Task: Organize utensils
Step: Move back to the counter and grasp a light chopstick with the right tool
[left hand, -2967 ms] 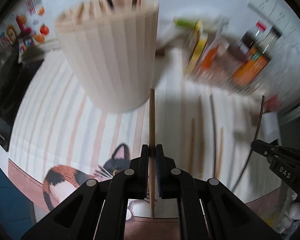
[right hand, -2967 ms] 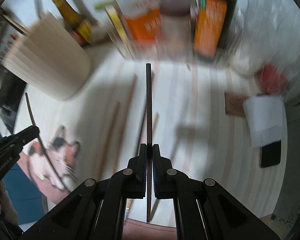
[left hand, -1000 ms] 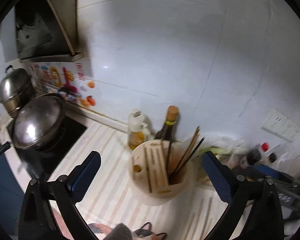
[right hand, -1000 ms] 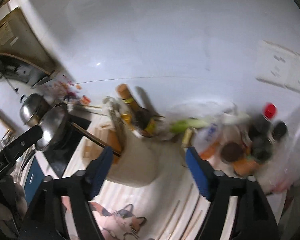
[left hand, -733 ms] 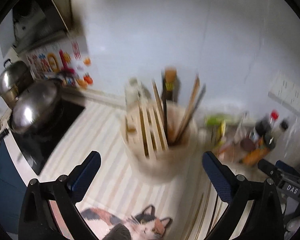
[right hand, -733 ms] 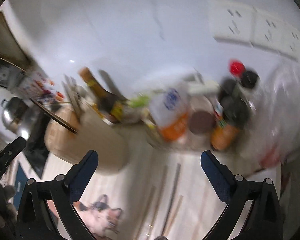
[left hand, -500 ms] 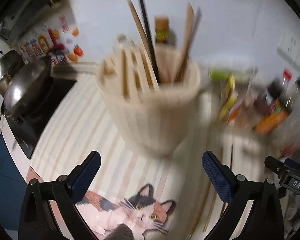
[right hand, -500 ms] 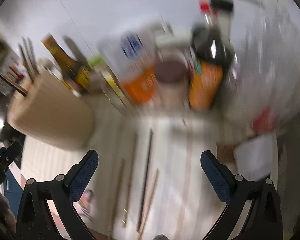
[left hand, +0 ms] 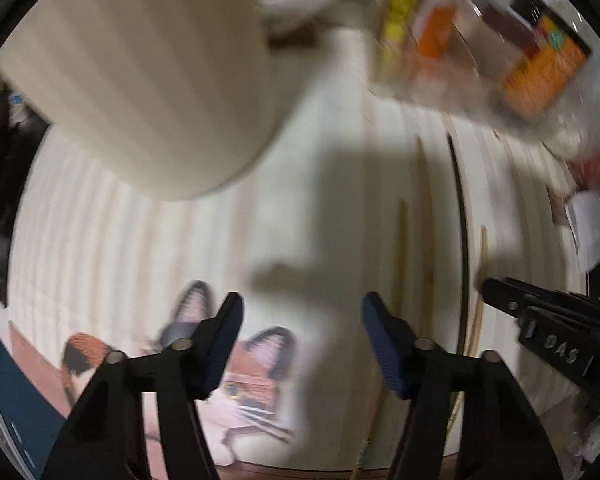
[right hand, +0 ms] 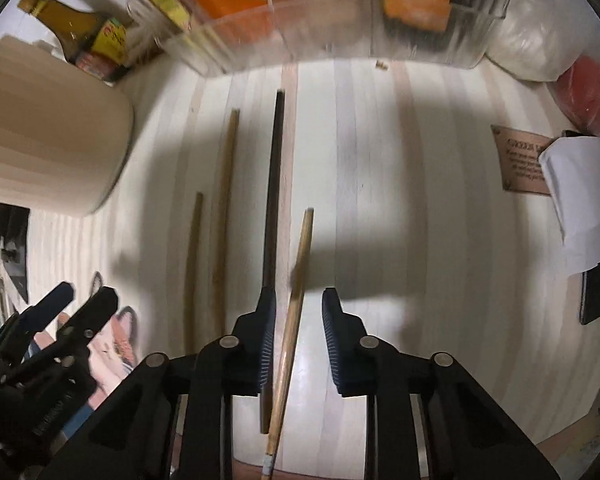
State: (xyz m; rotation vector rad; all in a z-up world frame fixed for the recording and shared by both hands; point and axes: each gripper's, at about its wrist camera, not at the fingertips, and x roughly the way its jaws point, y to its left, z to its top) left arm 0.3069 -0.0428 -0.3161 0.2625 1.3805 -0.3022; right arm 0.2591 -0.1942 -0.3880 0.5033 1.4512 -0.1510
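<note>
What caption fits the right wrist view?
Right hand-held gripper closing around a light chopstick on the striped mat, beside a dark chopstick.

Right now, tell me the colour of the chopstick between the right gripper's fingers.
Light brown bamboo chopstick, lying beside a dark chopstick; the right wrist view shows it best.

Pale striped countertop [right hand: 380, 184], cat-print mat [left hand: 256, 384], hard shadows, dim warm light
</note>
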